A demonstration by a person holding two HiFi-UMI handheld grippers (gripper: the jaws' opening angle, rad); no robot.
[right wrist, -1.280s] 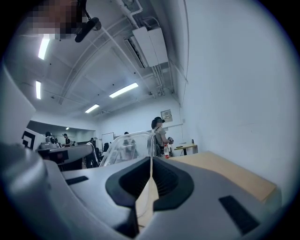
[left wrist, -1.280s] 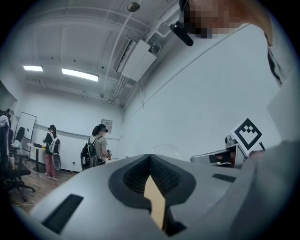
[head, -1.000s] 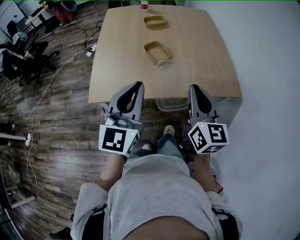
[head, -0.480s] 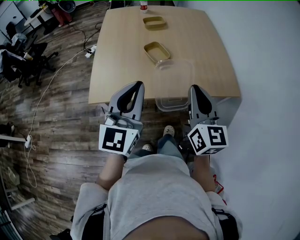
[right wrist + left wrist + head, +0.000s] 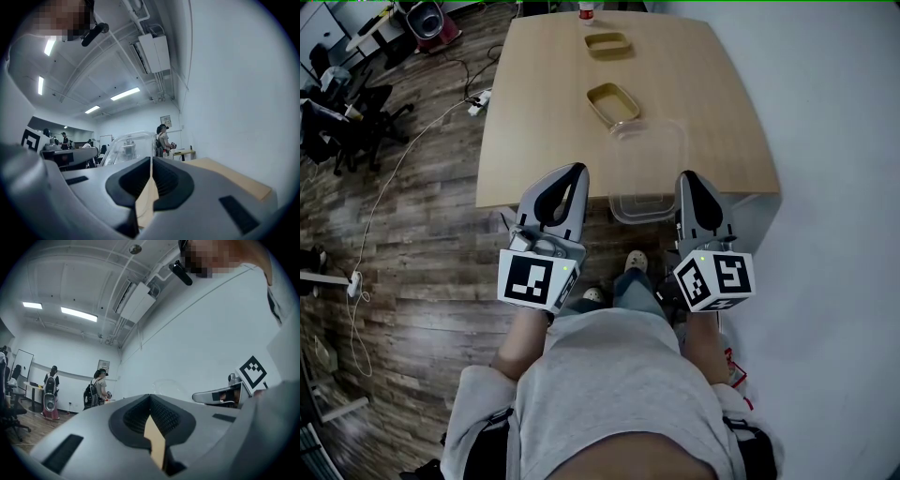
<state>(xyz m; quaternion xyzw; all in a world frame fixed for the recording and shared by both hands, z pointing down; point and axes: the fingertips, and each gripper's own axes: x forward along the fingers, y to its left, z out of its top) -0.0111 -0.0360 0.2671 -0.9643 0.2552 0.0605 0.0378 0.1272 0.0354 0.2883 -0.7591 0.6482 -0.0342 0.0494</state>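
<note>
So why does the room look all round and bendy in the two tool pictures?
Left gripper view: the wide-angle lens bends straight lines, with black corners and bright ceiling lights. Right gripper view: same bending, same dark rim. Head view: the table looks sharp and evenly lit.

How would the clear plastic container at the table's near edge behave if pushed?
The clear plastic container looks empty and thin-walled, so probably light and slightly flexible. On the smooth wooden table it would likely slide easily. Its near end seems to overhang the edge, so a pull toward the person might tip it off.
</note>
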